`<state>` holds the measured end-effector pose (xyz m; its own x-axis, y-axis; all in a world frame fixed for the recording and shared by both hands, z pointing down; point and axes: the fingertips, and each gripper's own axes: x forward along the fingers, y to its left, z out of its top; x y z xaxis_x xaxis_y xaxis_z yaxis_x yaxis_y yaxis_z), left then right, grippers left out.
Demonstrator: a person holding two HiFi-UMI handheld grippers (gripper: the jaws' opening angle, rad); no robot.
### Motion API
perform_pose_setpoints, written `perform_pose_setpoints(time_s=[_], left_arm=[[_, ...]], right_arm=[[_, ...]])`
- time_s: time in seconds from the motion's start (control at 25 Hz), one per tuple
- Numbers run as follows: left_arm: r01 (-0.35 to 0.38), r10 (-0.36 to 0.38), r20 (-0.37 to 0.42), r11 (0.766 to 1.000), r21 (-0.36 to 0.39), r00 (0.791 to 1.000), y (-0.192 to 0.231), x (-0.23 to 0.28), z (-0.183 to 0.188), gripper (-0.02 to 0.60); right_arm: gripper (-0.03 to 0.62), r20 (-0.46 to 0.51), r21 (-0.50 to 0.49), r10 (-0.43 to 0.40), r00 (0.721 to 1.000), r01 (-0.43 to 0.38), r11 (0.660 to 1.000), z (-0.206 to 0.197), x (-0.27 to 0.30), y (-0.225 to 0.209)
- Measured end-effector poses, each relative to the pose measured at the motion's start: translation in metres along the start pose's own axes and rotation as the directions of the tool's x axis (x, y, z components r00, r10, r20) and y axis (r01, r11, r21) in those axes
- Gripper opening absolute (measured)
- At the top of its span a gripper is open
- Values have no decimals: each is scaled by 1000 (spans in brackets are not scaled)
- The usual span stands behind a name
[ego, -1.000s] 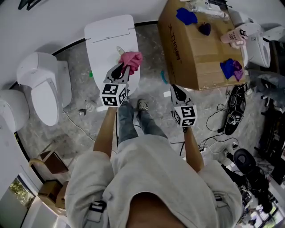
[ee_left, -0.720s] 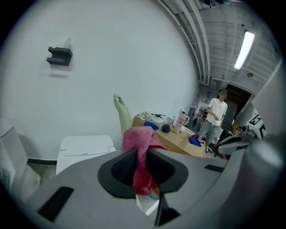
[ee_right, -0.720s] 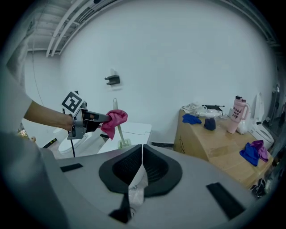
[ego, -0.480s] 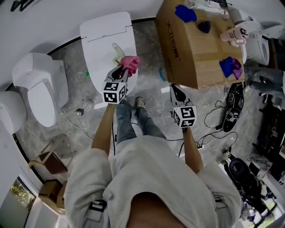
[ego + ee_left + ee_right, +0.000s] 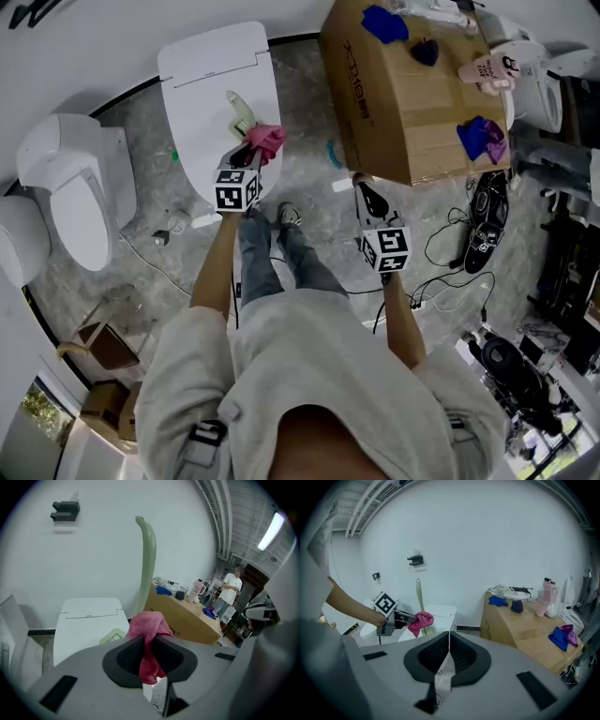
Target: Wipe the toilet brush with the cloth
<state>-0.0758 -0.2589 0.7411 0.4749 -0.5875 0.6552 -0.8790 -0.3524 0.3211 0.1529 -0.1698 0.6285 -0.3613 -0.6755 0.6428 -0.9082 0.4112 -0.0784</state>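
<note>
A pale green toilet brush (image 5: 238, 112) stands upright in its holder on the closed white toilet lid (image 5: 202, 84). My left gripper (image 5: 251, 152) is shut on a pink cloth (image 5: 266, 140), held just to the right of the brush. In the left gripper view the cloth (image 5: 147, 625) bunches out of the jaws, and the brush handle (image 5: 148, 559) rises right behind it. My right gripper (image 5: 362, 190) hangs over the floor near the box, its jaws shut with nothing seen in them. From the right gripper view, the left gripper (image 5: 408, 618), cloth (image 5: 421, 620) and brush handle (image 5: 419, 595) show at the left.
A large cardboard box (image 5: 403, 103) with blue cloths, a dark item and a pink bottle on top stands right of the toilet. A second toilet (image 5: 80, 197) is at the left. Cables and shoes (image 5: 483, 230) lie on the stone floor at right. My legs stand between both grippers.
The head view has drifted, so everything sits a bit further up and left. The left gripper still holds the pink cloth next to the brush. The right gripper has barely moved.
</note>
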Motion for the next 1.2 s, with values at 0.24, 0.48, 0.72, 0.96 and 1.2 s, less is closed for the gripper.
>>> perform_pose_setpoints(time_s=[0.24, 0.48, 0.72, 0.96, 1.2], left_arm=[[3, -4, 24, 1000, 14, 1000, -8, -12, 3, 72], [14, -16, 157, 1000, 13, 987, -30, -58, 31, 72], [-2, -1, 280, 1000, 9, 960, -40, -108, 56, 72], [-40, 27, 389, 999, 25, 921, -25, -149, 96, 72], [-49, 26, 423, 998, 42, 906, -14, -153, 115, 72]], right_arm=[[32, 5, 1, 8, 1000, -8, 1000, -2, -4, 3], [32, 15, -2, 18, 1000, -18, 1000, -1, -5, 5], [32, 17, -13, 31, 999, -30, 999, -4, -6, 11], [32, 21, -28, 50, 999, -50, 998, 0, -2, 19], [32, 22, -37, 62, 998, -61, 997, 4, 2, 25]])
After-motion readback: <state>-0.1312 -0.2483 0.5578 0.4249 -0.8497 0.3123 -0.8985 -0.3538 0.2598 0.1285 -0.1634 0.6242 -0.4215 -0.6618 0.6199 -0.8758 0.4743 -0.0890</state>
